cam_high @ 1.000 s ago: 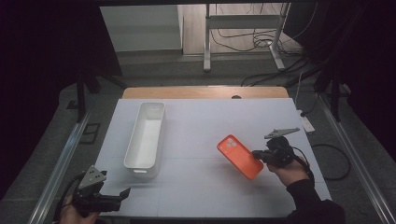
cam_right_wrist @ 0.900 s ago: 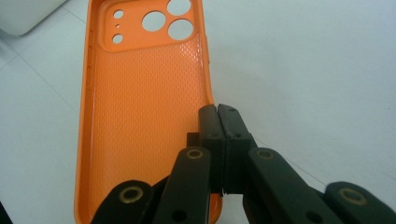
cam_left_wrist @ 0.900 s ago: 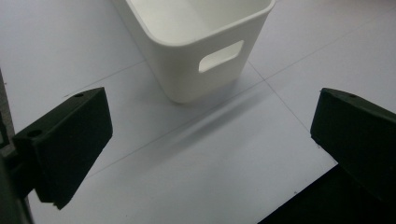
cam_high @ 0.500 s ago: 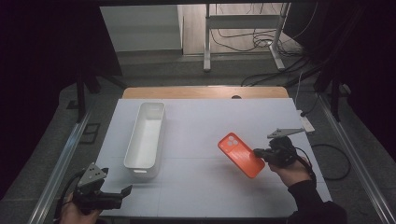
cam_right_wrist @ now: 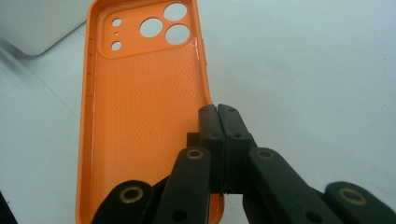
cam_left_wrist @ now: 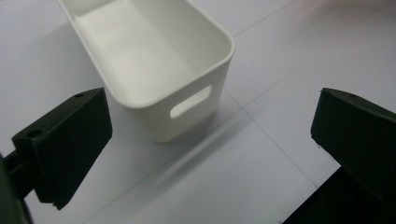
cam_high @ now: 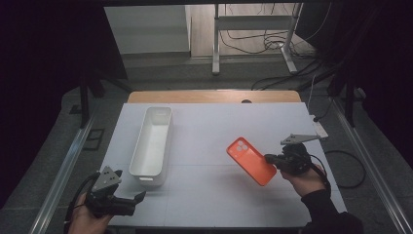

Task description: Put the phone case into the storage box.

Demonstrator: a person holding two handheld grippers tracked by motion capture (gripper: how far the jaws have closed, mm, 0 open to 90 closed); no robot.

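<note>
An orange phone case (cam_high: 251,161) hangs tilted over the right half of the white table (cam_high: 214,131), camera holes toward the far left. My right gripper (cam_high: 270,159) is shut on its near right rim. In the right gripper view the jaws (cam_right_wrist: 218,112) pinch the case's (cam_right_wrist: 140,93) side wall, and its textured inside faces the camera. My left gripper (cam_high: 139,197) rests low at the front left corner, open, with nothing between its fingers. In the left gripper view (cam_left_wrist: 210,135) its jaws frame the near end of a white bin (cam_left_wrist: 187,112).
The long, empty white bin (cam_high: 139,146) lies lengthwise on the left half of the table, handle slot toward me. A small white object (cam_high: 320,129) sits at the table's right edge. Metal rails run along both sides; cables lie on the floor beyond.
</note>
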